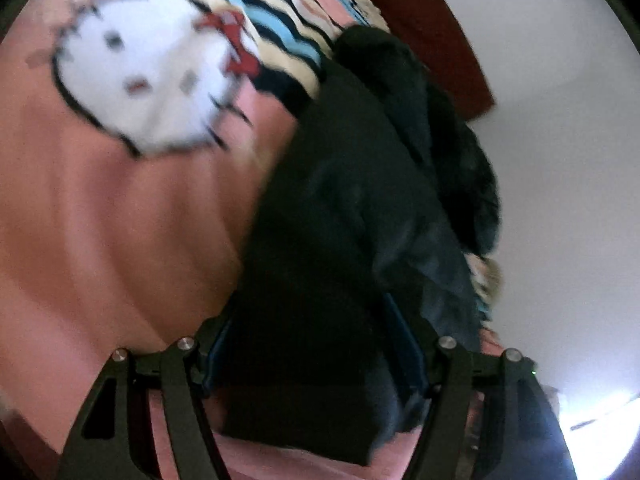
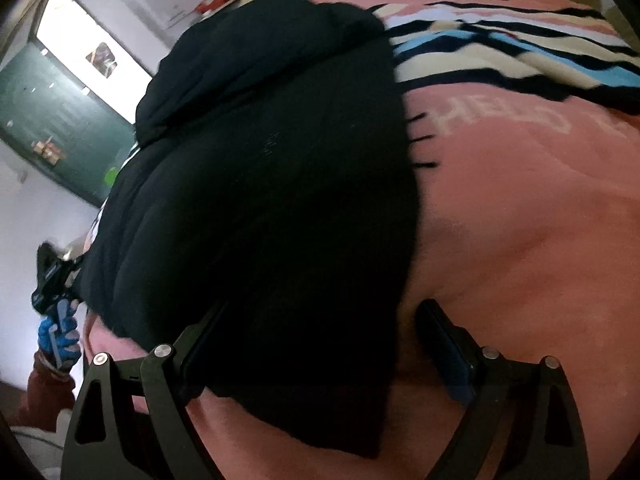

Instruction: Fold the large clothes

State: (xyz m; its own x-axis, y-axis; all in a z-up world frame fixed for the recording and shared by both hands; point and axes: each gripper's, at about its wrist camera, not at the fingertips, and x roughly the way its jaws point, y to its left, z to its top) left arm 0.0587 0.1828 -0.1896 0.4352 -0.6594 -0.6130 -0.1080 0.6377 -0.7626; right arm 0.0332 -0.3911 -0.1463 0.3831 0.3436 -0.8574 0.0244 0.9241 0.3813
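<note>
A large black garment [image 1: 344, 208] lies lengthwise on a pink cartoon-cat blanket [image 1: 120, 240]. My left gripper [image 1: 310, 340] hangs low over its near end. The jaws stand wide and the dark cloth fills the gap between the blue pads, with no pinch that I can see. In the right wrist view the same black garment [image 2: 272, 184] covers the left half of the bed. My right gripper [image 2: 320, 332] is open over its near corner. Its right finger [image 2: 440, 340] rests over bare pink blanket [image 2: 520, 240], apart from the cloth. The left gripper [image 2: 50, 276] shows at the garment's far left edge, held by a blue-gloved hand [image 2: 60, 332].
The blanket has a striped band [image 2: 520, 52] of cream, blue and black toward the head of the bed. A dark red headboard [image 1: 432, 28] meets a white wall [image 1: 560, 160]. Beyond the bed's left side are a bright window [image 2: 92, 48] and a green door [image 2: 52, 120].
</note>
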